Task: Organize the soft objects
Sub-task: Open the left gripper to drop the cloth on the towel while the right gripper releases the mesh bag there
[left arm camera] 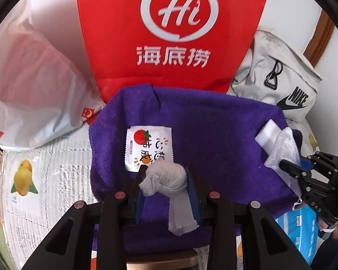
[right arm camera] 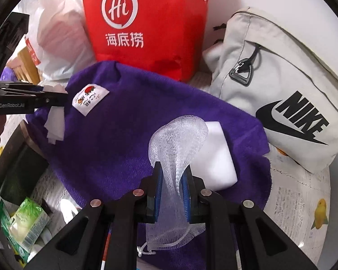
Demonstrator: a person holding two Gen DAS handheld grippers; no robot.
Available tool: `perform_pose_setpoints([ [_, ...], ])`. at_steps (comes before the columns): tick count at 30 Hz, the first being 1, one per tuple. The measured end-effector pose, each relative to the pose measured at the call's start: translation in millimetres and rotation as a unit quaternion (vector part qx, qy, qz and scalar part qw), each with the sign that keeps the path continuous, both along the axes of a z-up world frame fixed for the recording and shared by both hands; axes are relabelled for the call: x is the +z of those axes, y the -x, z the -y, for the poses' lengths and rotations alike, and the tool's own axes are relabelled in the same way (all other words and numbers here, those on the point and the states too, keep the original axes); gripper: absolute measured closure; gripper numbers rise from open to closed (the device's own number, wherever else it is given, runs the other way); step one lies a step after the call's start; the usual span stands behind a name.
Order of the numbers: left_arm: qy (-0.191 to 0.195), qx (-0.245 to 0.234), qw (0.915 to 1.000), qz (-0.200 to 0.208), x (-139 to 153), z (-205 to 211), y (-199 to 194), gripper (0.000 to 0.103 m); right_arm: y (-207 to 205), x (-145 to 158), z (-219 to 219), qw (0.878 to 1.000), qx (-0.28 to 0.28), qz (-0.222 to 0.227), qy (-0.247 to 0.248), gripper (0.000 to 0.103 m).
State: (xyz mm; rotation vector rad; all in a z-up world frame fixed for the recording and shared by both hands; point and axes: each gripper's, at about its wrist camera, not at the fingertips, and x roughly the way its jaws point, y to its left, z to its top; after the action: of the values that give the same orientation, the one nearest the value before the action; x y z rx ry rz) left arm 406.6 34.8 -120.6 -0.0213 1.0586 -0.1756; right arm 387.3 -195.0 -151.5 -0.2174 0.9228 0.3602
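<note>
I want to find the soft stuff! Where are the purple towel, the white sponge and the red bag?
purple towel (left arm camera: 214, 130): left wrist view, bare middle.
white sponge (right arm camera: 216, 157): right wrist view, top face.
red bag (left arm camera: 115, 33): left wrist view, front panel.

My left gripper's frame covers the near edge of the purple terry towel (left arm camera: 214, 135). The tall red non-woven bag (left arm camera: 169, 33) is cut off at the top. The white foam block (right arm camera: 216, 157) sits partly behind the white mesh net (right arm camera: 178, 139).
</note>
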Motion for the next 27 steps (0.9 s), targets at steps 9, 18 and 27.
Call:
perform_pose_setpoints([
  [9,-0.005,0.004,0.9998,-0.019,-10,5,-2,0.071,-6,-6,1,1.0,-0.005,-0.026,0.005,0.086],
  [18,-0.012,0.0,0.9996,-0.025,-11,16,-4,0.051,0,0,2,0.999,-0.004,-0.032,-0.011,0.065],
  [27,-0.028,0.003,0.9996,0.003,9,20,5,0.035,17,26,2,1.0,-0.018,0.009,-0.004,0.032],
])
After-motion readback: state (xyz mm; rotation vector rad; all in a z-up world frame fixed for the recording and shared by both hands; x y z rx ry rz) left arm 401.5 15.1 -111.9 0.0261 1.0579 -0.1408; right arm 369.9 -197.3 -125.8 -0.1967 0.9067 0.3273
